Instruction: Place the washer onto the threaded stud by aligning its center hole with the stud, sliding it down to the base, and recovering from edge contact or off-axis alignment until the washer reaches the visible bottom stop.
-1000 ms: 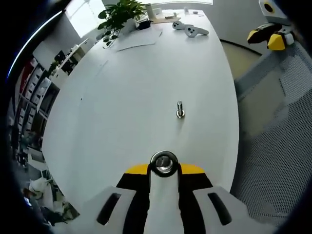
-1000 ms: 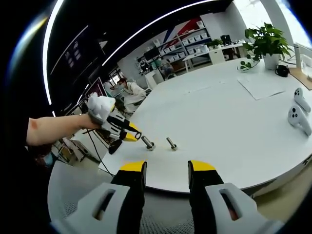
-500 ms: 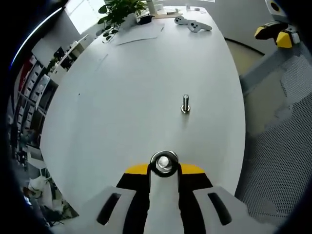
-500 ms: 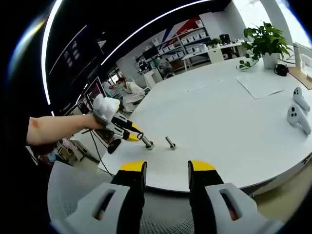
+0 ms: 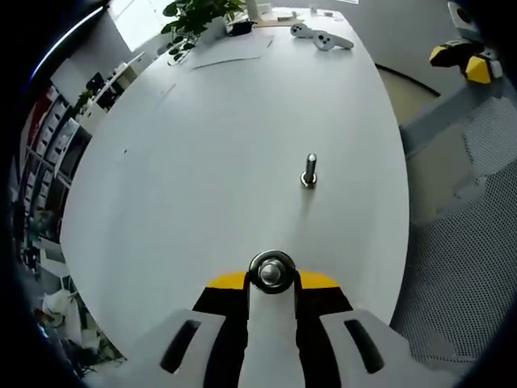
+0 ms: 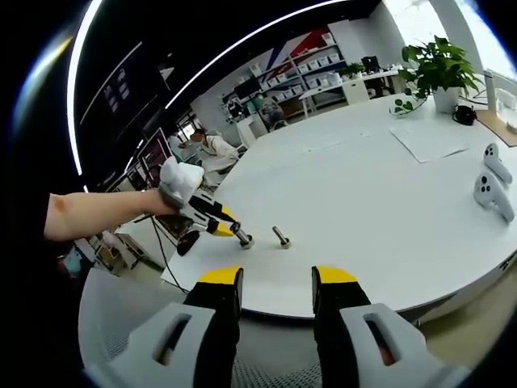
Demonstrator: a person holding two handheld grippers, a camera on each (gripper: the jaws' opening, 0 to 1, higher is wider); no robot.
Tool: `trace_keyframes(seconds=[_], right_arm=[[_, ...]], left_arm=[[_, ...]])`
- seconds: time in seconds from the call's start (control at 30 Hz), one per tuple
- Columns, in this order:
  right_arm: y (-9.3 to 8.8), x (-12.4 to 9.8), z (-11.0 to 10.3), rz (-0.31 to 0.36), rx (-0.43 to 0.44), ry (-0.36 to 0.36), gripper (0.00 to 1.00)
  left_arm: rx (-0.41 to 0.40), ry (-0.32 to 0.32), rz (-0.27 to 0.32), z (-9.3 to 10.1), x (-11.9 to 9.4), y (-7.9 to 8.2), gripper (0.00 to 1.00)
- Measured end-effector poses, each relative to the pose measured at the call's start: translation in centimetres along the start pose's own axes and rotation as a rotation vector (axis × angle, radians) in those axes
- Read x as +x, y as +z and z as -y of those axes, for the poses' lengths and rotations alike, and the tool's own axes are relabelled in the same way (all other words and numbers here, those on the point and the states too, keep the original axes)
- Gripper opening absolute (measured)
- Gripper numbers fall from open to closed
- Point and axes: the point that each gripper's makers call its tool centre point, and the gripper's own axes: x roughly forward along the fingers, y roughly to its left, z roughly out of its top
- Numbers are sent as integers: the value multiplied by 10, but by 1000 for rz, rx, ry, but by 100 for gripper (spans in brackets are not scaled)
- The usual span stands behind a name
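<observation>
- Seen in the left gripper view, the left claw [image 5: 272,279], yellow-tipped on black jaws, is closed on a flat round silver metal washer [image 5: 271,271] held at its tips, the center hole facing the camera.
- Something metallic shows through that hole; whether the washer sits over a stud there cannot be told from this angle.
- Beyond the washer, farther along the white oval desk [image 5: 202,162], a short silver threaded stud [image 5: 309,170] stands upright on its base, well apart from the claw.
- At the desk's far end sit a green potted plant [image 5: 198,14], sheets of white paper [image 5: 230,53] and a pair of white handheld controllers [image 5: 321,36].
- In the right gripper view, the right claw [image 6: 275,279] hangs off the near desk edge with its jaws parted and nothing between them.
- The same view shows a person's white-gloved hand [image 6: 180,183] at left, holding the left claw down against a second upright stud [image 6: 242,237] near the desk edge.
- Whether the washer has reached that stud's base is too small to tell.
</observation>
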Motion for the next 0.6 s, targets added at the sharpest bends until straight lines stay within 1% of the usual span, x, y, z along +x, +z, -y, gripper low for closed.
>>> trace_keyframes(seconds=[0.37, 0.6], right_arm=[[0, 0, 1, 2, 8, -6, 37], [-1, 1, 1, -8, 4, -2, 37]], left_arm=[[-30, -22, -14, 2, 16, -8, 19], [-53, -43, -33, 3, 33, -12, 19]])
